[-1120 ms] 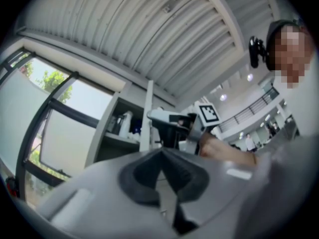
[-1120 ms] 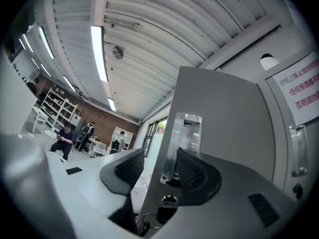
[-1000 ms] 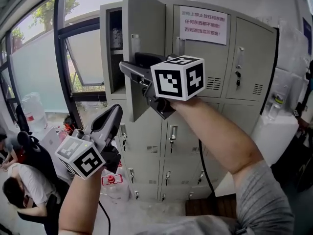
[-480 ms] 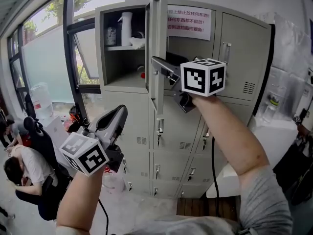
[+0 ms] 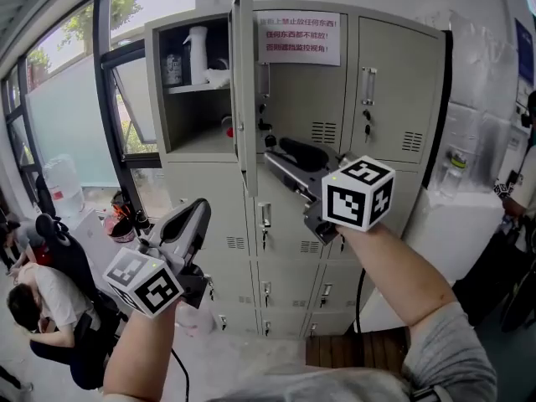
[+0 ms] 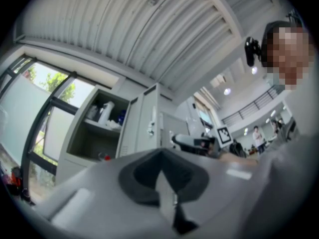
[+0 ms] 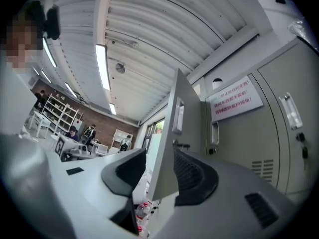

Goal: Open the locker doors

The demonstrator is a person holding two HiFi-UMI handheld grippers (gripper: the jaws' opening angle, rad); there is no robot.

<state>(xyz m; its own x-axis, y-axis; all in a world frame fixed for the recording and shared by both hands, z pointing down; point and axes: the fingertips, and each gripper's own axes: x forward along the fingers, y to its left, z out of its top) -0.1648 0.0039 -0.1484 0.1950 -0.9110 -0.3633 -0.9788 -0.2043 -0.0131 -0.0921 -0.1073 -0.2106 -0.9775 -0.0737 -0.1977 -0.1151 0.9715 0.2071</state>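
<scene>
Although the door [image 5: 243, 99] at the locker's [image 5: 289, 224] top left corner is swung wide, its edge is straddled, unclamped, by the right gripper [image 5: 272, 147], whose jaws have just been closing; the left gripper [image 5: 201, 208] is kept shut, empty. Release, then a grip on a closed door [image 5: 389, 82], is judged to be called for next.

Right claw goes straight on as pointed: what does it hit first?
The open grey metal locker door: its edge stands between the right claw's jaws, which have just been closing. Pad contact unclear.
</scene>
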